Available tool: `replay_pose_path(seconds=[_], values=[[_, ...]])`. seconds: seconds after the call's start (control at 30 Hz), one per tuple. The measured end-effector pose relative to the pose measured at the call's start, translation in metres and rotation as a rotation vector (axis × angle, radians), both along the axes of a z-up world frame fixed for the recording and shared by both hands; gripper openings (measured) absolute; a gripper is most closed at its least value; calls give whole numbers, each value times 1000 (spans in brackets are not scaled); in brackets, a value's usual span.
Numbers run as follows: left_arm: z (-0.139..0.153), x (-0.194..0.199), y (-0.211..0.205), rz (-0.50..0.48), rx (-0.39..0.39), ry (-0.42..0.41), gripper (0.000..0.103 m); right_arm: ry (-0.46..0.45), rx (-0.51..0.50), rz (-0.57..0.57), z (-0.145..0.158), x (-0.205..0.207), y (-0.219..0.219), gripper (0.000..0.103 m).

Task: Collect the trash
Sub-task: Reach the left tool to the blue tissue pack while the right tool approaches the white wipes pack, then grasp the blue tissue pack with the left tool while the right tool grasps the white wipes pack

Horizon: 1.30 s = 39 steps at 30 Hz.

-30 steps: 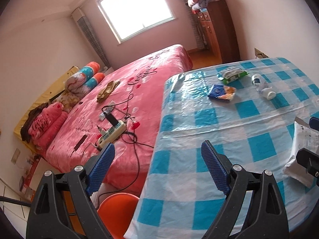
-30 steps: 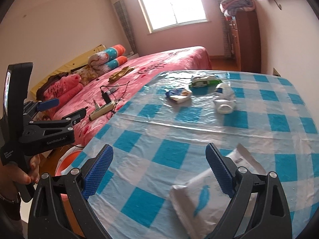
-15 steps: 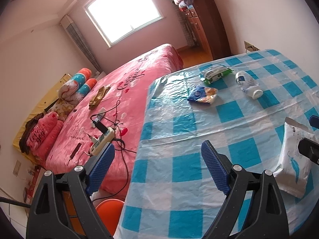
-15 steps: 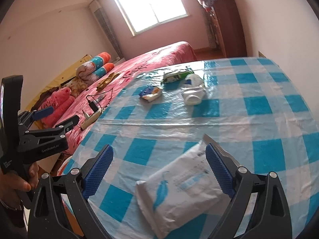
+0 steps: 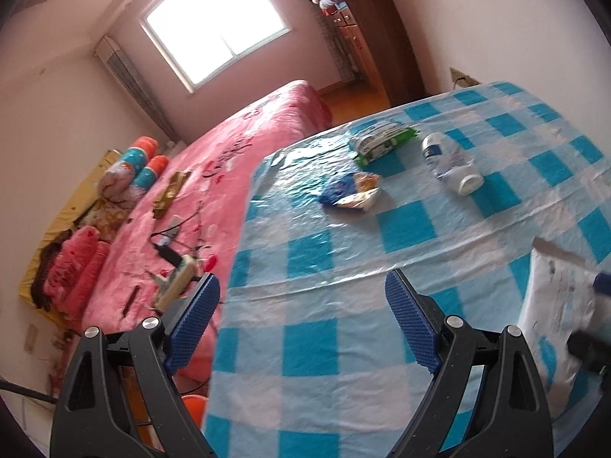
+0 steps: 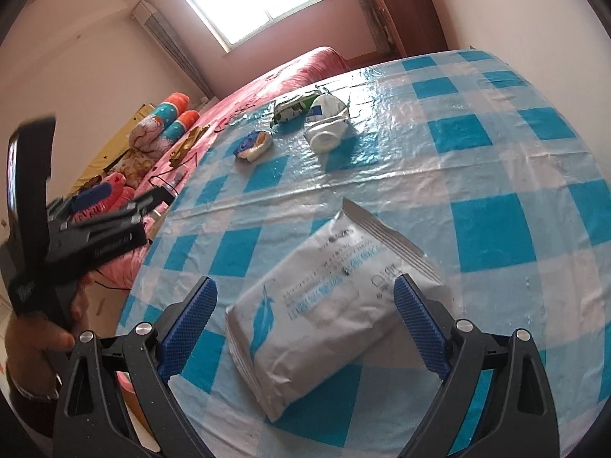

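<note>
Pink walls and one bright window [image 5: 215, 34] frame a bedroom where a table under a glossy blue-and-white checked plastic cloth [image 6: 496, 175] stands beside one bed with a pink printed cover [image 5: 236, 168]. Four pieces of trash lie on the cloth. One large flat white pouch with a blue feather print [image 6: 328, 305] lies nearest, directly between the wide-spread blue pads of the right gripper [image 6: 305, 326], which are not touching it. Well beyond the pouch lie one crushed clear plastic bottle with a white cap [image 6: 328, 124], one green-and-white wipes packet [image 6: 292, 107] just beside the bottle, and one small blue-and-orange snack wrapper [image 6: 254, 145] nearer the bed. The left gripper [image 5: 301, 322] hangs over bare cloth beside the pouch, jaws spread, holding nothing.
</note>
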<state>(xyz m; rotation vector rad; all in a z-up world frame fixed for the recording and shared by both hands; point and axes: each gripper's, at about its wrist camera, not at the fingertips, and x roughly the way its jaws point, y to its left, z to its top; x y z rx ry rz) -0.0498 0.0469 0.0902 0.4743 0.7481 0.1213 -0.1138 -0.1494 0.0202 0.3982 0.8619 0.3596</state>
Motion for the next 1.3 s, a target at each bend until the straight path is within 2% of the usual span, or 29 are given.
replay_pose_path(seconds=[0.2, 0.33, 0.47, 0.63, 0.77, 0.87, 1.1, 1.17, 1.23, 1.3], values=[[-5, 30, -4, -68, -175, 66, 89, -39, -51, 16, -1, -4, 6, 93], [-18, 62, -4, -49, -295, 122, 89, -48, -55, 16, -2, -1, 4, 93], [-34, 102, -3, 31, -383, 162, 89, -61, -53, 12, -1, 2, -1, 93], [-55, 150, 9, 192, -512, 174, 89, -55, -33, 22, -2, 7, -5, 93], [-70, 174, 16, 287, -567, 193, 89, -68, -32, 33, 0, 9, -5, 93], [-76, 184, 19, 335, -593, 190, 89, -67, -30, 39, 0, 12, -7, 93], [-79, 195, 15, 367, -531, 159, 88, -53, -8, 41, -1, 14, -13, 93], [-79, 194, 14, 376, -497, 141, 80, -57, -4, 41, 0, 13, -14, 93], [-78, 190, 13, 381, -470, 121, 67, -62, -3, 41, 2, 12, -14, 93], [-77, 188, 16, 380, -476, 109, 61, -66, 0, 42, 3, 10, -14, 93]])
